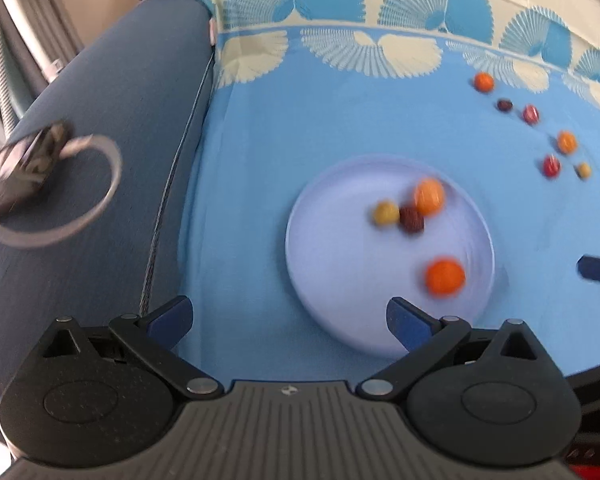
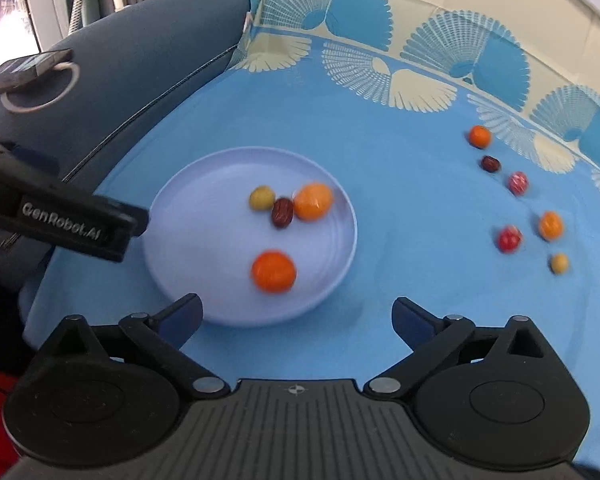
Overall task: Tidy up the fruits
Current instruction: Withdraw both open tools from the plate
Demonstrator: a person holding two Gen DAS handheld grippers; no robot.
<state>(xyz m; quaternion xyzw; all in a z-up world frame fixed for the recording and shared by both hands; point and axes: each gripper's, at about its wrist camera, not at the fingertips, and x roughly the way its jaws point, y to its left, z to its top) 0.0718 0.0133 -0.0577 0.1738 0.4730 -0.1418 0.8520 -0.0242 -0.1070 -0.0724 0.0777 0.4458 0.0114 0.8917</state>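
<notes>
Left tool (image 1: 290,320): jaws spread wide, nothing between them — it hangs over the near rim of the plate (image 1: 320,280).
Right tool (image 2: 298,318): also wide open and empty, over the blue cloth (image 2: 400,220) just beside the plate.
Fruits on plate: four — a large orange one (image 2: 274,272) near the front, plus a yellow (image 2: 262,198), a dark red (image 2: 282,212) and an orange one (image 2: 313,201) touching in a cluster.
Fruits still loose: six (image 2: 510,238) scattered on the cloth, well apart from the plate, to the right.
Surface: the cloth seems to lie over something soft, possibly a sofa, rather than a desk.
Risk: round fruits may roll off if the plate is nudged or the soft surface dips.
Risk: small loose fruits could slip from wide jaws or squash under a hard pinch.
</notes>
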